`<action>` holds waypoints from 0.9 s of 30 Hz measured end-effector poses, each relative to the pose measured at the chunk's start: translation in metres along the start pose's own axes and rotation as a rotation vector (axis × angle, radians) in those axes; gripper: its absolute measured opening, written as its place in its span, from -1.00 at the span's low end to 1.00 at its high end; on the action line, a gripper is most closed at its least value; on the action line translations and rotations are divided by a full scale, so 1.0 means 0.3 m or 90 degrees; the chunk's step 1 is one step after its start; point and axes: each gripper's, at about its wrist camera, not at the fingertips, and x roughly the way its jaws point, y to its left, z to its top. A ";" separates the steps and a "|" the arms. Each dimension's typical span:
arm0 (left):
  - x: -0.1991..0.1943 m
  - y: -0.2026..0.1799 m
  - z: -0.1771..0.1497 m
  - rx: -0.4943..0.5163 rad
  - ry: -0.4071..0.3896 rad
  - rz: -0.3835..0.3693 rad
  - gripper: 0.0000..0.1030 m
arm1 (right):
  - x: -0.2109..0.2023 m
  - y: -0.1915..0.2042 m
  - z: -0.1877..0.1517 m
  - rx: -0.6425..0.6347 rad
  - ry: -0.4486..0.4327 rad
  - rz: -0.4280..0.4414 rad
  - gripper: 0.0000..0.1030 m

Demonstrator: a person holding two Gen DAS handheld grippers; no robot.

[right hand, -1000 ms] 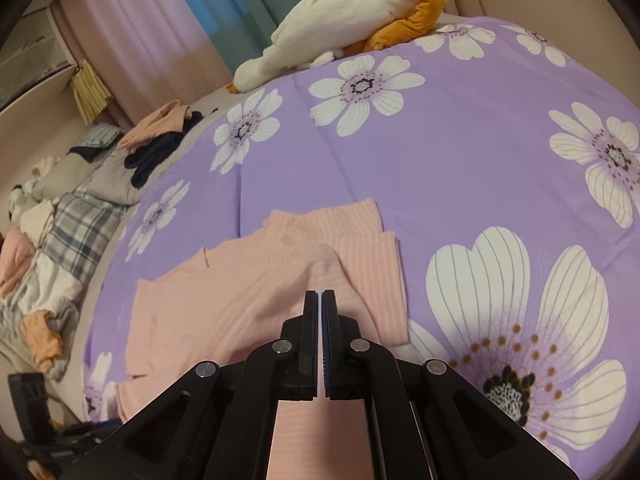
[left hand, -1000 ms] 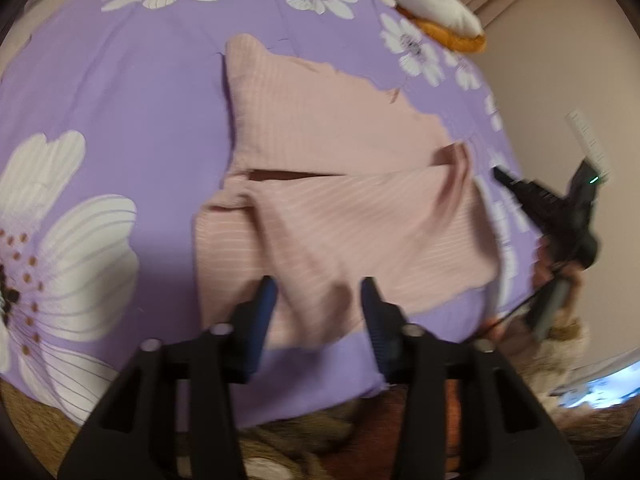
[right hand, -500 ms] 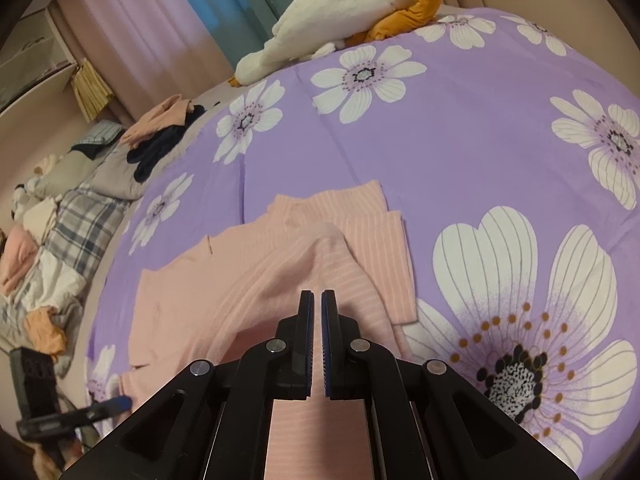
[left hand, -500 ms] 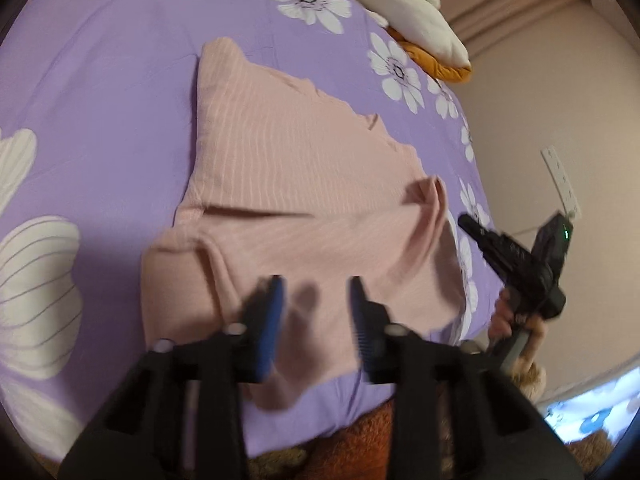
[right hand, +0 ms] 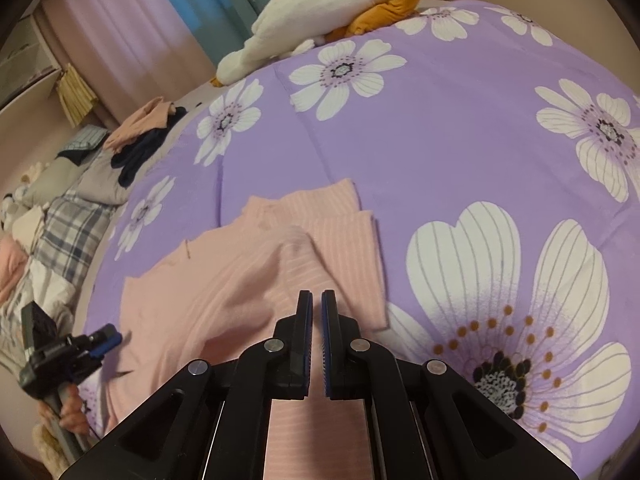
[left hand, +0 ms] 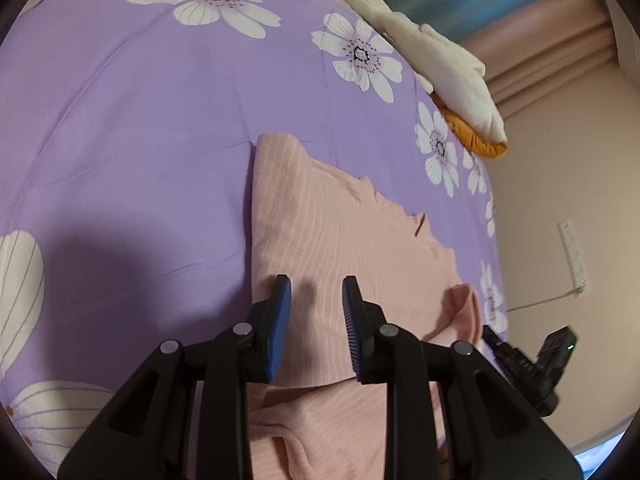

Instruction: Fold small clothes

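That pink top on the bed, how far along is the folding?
Partly done: the pink top lies on the purple bedspread with one side already folded over. In hand: the right gripper is nearly shut, apparently pinching fabric; the left gripper hovers open above it. Left: further folds, plus other clothes beyond.

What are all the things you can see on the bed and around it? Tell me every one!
pink top: one, pale pink with thin stripes, partly folded, near edge of bed
bedspread: one, purple with big white flowers, covering bed
plush toy: one, white with orange, far end of bed
clothes pile: several, pink, navy, plaid, grey, heaped beside bed
curtains: blue and pink, behind bed
wall outlet strip: one, white, on beige wall
left gripper: one, black with blue pads, fingers apart over pink top
right gripper: one, black, fingers nearly together with a thin gap, over pink top
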 end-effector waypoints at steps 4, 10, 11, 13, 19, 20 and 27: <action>-0.085 -0.021 -0.044 0.045 -0.014 0.053 -0.35 | -0.015 0.000 0.005 -0.028 0.002 -0.014 -0.87; -0.139 -0.018 -0.141 0.111 0.032 0.114 -0.33 | -0.030 0.113 -0.048 -0.169 0.050 -0.018 -0.04; -0.153 -0.011 -0.157 0.112 0.032 0.126 -0.33 | -0.038 0.162 -0.072 -0.218 0.056 -0.019 0.00; -0.174 -0.001 -0.177 0.108 0.025 0.147 -0.33 | -0.052 0.244 -0.114 -0.289 0.067 -0.012 0.08; -0.233 0.002 -0.221 0.111 -0.007 0.159 -0.16 | -0.005 0.395 -0.228 -0.323 0.193 0.156 0.19; -0.242 0.003 -0.225 0.109 -0.009 0.156 -0.14 | 0.015 0.404 -0.242 -0.315 0.211 0.170 0.19; -0.294 0.015 -0.222 0.102 -0.031 0.154 -0.14 | 0.173 0.499 -0.276 -0.253 0.287 0.259 -0.67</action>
